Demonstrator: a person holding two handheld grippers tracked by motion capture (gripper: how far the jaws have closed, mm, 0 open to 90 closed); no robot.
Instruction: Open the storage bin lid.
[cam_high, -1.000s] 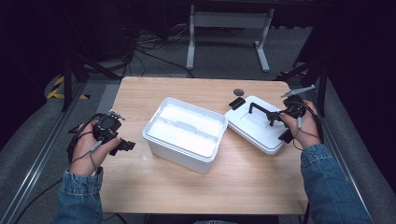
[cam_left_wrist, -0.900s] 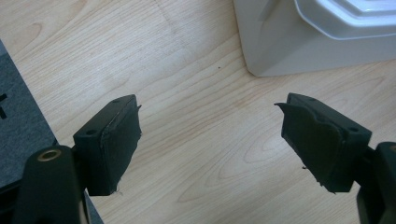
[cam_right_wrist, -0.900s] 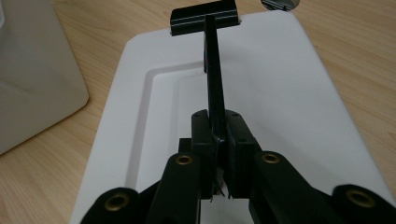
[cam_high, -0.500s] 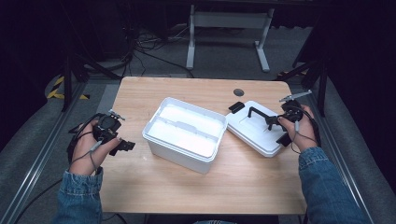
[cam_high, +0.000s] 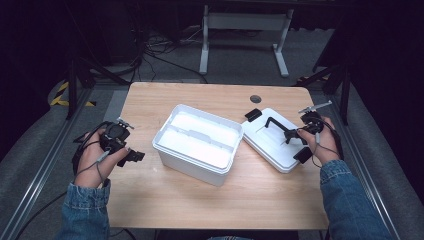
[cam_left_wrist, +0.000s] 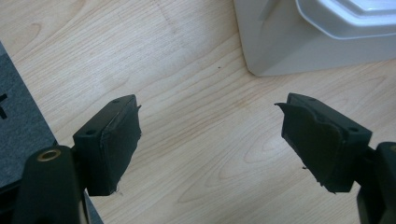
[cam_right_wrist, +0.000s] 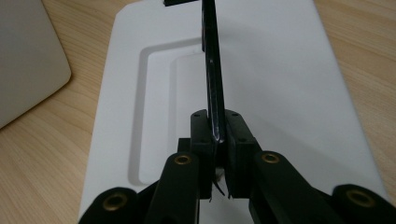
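The bin (cam_high: 197, 142) stands open and empty. Right of it, the right tongs (cam_right_wrist: 217, 140) clamp the lid (cam_right_wrist: 275, 84) by its handle (cam_right_wrist: 212, 70). Left of the bin, the left tongs (cam_left_wrist: 210, 140) gape wide.

The flat white rectangular plastic lid (cam_high: 272, 145) lies on the wooden table just right of the open white plastic box (cam_high: 197, 142), its thin black handle (cam_right_wrist: 212, 74) upright.

Handle's (cam_right_wrist: 212, 70) far end cut off at top edge, box (cam_left_wrist: 317, 37) cropped at frame edge
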